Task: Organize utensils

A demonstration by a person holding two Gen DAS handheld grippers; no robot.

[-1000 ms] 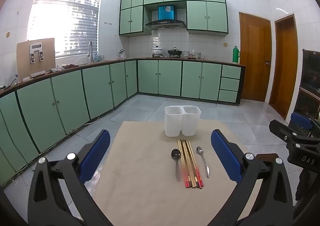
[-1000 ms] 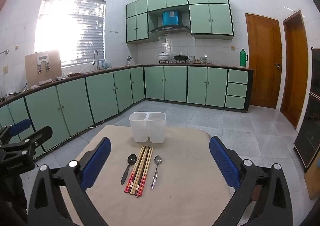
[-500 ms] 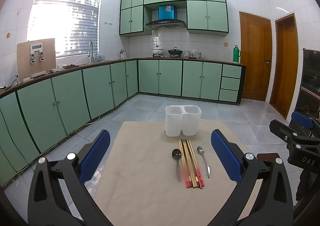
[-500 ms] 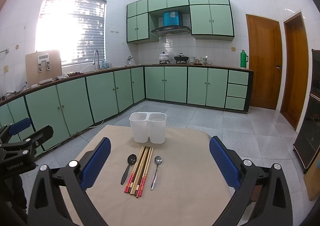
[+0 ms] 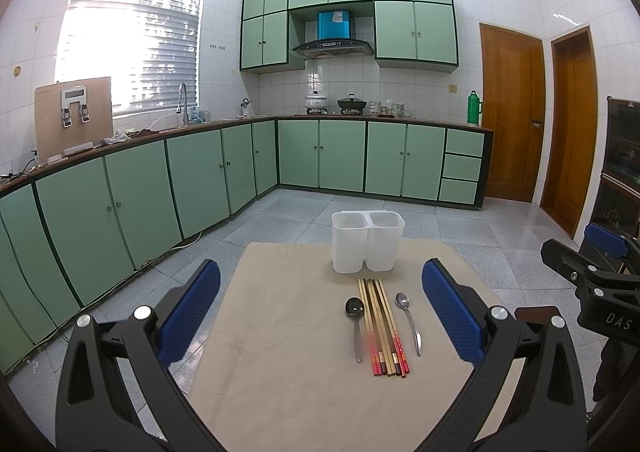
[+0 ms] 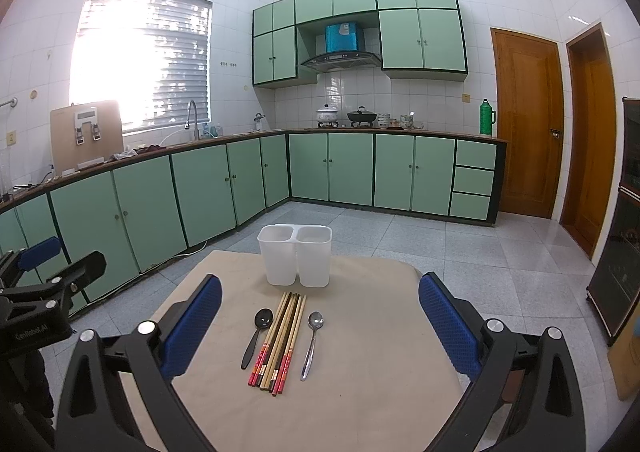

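Observation:
A white two-compartment holder (image 5: 367, 241) (image 6: 295, 255) stands at the far side of a beige table (image 5: 280, 332) (image 6: 380, 352). In front of it lie a bundle of several chopsticks (image 5: 383, 326) (image 6: 280, 338), a black spoon (image 5: 355, 322) (image 6: 258, 332) on their left and a silver spoon (image 5: 409, 319) (image 6: 313, 338) on their right. My left gripper (image 5: 320, 312) is open and empty, above the table's near side. My right gripper (image 6: 320, 316) is open and empty, also short of the utensils. Each gripper shows at the other view's edge.
Green kitchen cabinets (image 5: 160, 180) run along the left and back walls. Grey tiled floor (image 6: 480, 252) surrounds the table. Wooden doors (image 5: 512, 116) stand at the right. A dark cabinet (image 6: 624, 220) is at the far right.
Both views have shifted very slightly; the utensils and the holder lie where they were. Both grippers stay open.

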